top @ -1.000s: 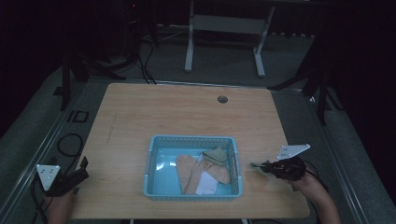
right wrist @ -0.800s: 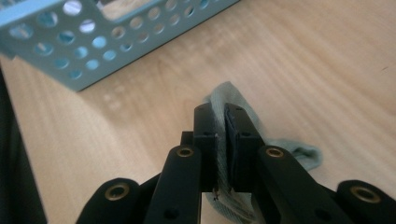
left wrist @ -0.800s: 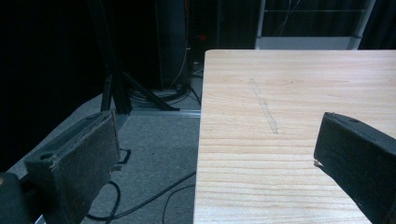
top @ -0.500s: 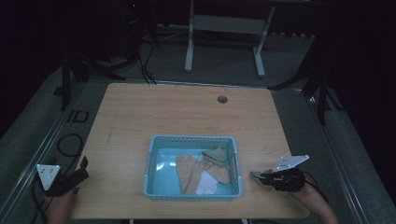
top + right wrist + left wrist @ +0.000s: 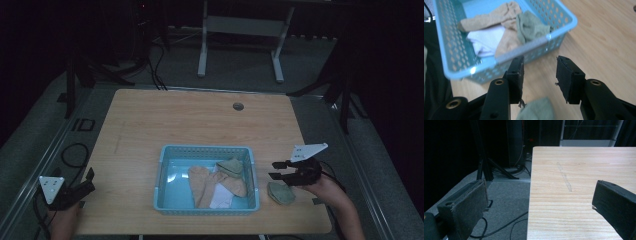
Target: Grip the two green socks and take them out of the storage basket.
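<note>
Right gripper (image 5: pixel 276 170) is held above the desk (image 5: pixel 200 125) near the right edge, toward the near right corner, just beside the right wall of the blue basket (image 5: pixel 165 200). Its fingers (image 5: pixel 516 75) have just been opening and are now parted to a middling gap; nothing is pressed between them. A folded green sock (image 5: pixel 281 193) is seen lying on the desk directly below and slightly nearer than the fingers, apart from the pads. In the right gripper view the same green sock (image 5: pixel 537 110) is seen low between the two fingers, free of both.

Left gripper (image 5: pixel 89 179) is held at the near left corner of the desk, at its left edge. In the left gripper view its fingers (image 5: pixel 466 205) are spread wide, with nothing held or touched; bare wood and the floor beyond the edge are seen between them.

The basket is placed at the middle of the near edge. Tan socks (image 5: pixel 205 182), a white cloth (image 5: pixel 220 197) and another green sock (image 5: pixel 231 166) are laid inside, toward its right half.

Open room: the whole far half of the desk is bare wood, save a small round hole (image 5: pixel 238 106) near the far edge. A narrow strip is left between the basket's right wall and the right edge, partly taken by the sock on the desk.
</note>
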Motion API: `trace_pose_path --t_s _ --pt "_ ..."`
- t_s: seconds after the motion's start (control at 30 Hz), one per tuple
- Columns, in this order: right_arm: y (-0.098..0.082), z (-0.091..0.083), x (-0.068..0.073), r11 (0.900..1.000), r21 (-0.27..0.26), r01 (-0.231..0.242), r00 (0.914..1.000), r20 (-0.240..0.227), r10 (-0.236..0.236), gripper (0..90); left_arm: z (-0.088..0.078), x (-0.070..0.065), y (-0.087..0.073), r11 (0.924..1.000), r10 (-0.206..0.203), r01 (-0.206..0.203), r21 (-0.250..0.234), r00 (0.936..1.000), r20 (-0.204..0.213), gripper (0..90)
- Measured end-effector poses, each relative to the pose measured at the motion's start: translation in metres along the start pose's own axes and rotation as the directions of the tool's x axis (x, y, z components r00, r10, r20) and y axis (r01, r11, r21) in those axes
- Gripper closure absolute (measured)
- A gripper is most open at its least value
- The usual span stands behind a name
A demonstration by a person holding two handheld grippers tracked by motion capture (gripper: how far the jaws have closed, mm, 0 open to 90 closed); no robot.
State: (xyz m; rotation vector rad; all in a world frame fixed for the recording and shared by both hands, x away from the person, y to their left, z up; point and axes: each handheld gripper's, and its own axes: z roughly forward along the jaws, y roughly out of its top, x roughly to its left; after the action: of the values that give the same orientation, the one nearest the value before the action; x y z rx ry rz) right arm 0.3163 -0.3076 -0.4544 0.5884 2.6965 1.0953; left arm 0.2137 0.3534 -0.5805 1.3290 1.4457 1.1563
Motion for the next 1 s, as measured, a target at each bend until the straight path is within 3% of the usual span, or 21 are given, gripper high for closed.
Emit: trace_pose_path --t_s 0.47,0.93,1.0 --pt "0.048 0.043 -0.006 0.999 0.022 0.045 0.9981 -0.044 -0.044 58.9 0.000 0.001 0.000 1.0000 -0.004 0.004 0.002 1.0000 0.006 0.4" --pt "0.070 0.084 -0.006 0.996 0.060 0.069 0.9951 -0.075 -0.065 54.4 0.000 0.001 0.000 1.0000 -0.005 0.005 0.000 1.0000 0.007 0.4" --pt "0.074 0.096 -0.003 0.994 0.079 0.076 0.9937 -0.088 -0.069 53.8 0.000 0.001 0.000 1.0000 -0.007 0.007 -0.002 0.9999 0.008 0.4"
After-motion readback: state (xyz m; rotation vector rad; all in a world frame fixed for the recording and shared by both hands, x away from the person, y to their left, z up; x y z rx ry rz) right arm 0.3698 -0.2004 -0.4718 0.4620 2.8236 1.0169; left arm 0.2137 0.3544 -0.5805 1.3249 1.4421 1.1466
